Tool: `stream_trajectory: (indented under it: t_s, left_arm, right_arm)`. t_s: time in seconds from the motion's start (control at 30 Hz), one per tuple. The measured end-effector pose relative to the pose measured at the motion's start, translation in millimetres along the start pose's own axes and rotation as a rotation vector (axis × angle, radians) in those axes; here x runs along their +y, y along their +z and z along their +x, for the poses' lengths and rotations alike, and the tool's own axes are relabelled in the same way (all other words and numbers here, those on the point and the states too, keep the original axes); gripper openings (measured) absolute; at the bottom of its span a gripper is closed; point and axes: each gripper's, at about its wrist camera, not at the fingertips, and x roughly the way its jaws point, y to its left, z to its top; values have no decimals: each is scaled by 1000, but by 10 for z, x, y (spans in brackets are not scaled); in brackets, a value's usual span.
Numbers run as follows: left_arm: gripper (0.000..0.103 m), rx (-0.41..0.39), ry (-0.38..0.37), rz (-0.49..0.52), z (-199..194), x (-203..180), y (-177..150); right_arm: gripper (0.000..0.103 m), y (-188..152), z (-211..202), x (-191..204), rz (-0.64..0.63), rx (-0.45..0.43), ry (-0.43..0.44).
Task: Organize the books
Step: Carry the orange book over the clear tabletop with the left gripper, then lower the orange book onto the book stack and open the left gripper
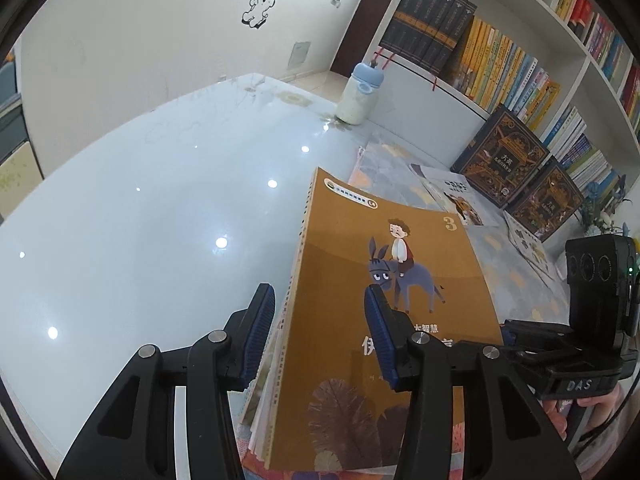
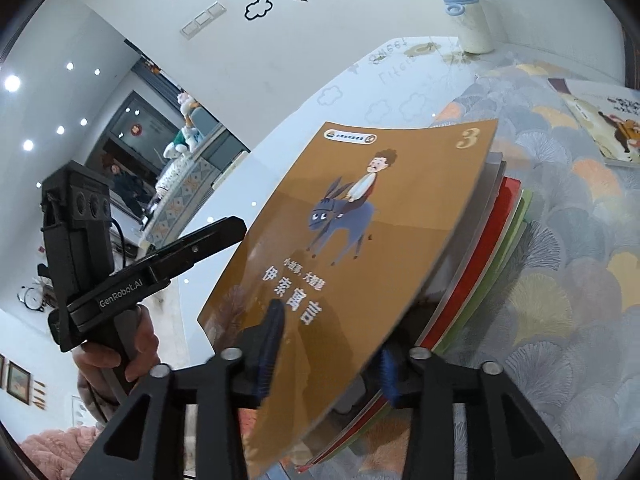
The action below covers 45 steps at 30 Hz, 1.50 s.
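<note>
A brown picture book (image 1: 360, 240) (image 2: 380, 200) with a boy on a donkey tops a tilted stack of thin books, whose red and green edges (image 2: 504, 220) show underneath. My left gripper (image 1: 318, 316) is shut on the stack at its spine side, one pad under the stack and the other on the brown cover. Its finger (image 2: 216, 236) reaches the book's left edge in the right wrist view. My right gripper (image 2: 330, 332) stands open around the near corner. One of its fingers lies over the cover and the other is below the stack, with a dark gap showing.
The stack is over a fan-patterned cloth (image 2: 560, 240) on a glossy white table (image 1: 160, 220). Another picture book (image 2: 608, 120) lies on the cloth. A blue-capped bottle (image 1: 360, 92) stands at the back. Full bookshelves (image 1: 500, 72) and dark ornate boxes (image 1: 500, 156) line the right.
</note>
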Motion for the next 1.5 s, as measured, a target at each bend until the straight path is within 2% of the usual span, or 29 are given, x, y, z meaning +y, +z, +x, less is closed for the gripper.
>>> stream_trajectory:
  t_s: [0.07, 0.13, 0.37, 0.63, 0.73, 0.83, 1.1, 1.2, 1.27, 1.37, 1.43, 1.5]
  left_arm:
    - [44, -5, 3, 3, -30, -36, 9]
    - [45, -10, -2, 5, -57, -74, 13]
    - [47, -2, -13, 19, -72, -308, 21]
    - [47, -39, 45, -31, -298, -315, -56]
    - [47, -49, 66, -27, -352, -406, -73]
    - [47, -65, 68, -29, -379, -537, -88]
    - [47, -47, 32, 22, -245, -1146, -194]
    - [48, -27, 15, 48, -144, -1412, -189]
    - [48, -41, 8, 44, -41, -1628, -132]
    - [48, -51, -42, 0, 257, -2003, 37]
    - [48, -43, -84, -19, 489, -2281, 152]
    - [52, -61, -79, 4, 694, -2544, 226]
  right_arm:
    - [62, 10, -22, 3, -3, 1, -11]
    - [68, -3, -74, -5, -1, -16, -30]
    - [70, 33, -48, -7, -39, 6, -33]
    - [70, -39, 81, 283, -282, 140, -149]
    - [70, -41, 67, 292, -339, 115, -149]
    - [70, -41, 21, 102, -306, 108, -138]
    - [70, -127, -444, -443, -213, -18, -45]
    - [70, -178, -692, -847, -100, -86, -27]
    - [70, -169, -919, -1160, -3, -145, -33]
    - [70, -112, -1410, -1531, 118, -271, -79]
    - [70, -92, -1771, -1679, 152, -345, -105]
    - [73, -104, -2145, -1834, 178, -410, -144]
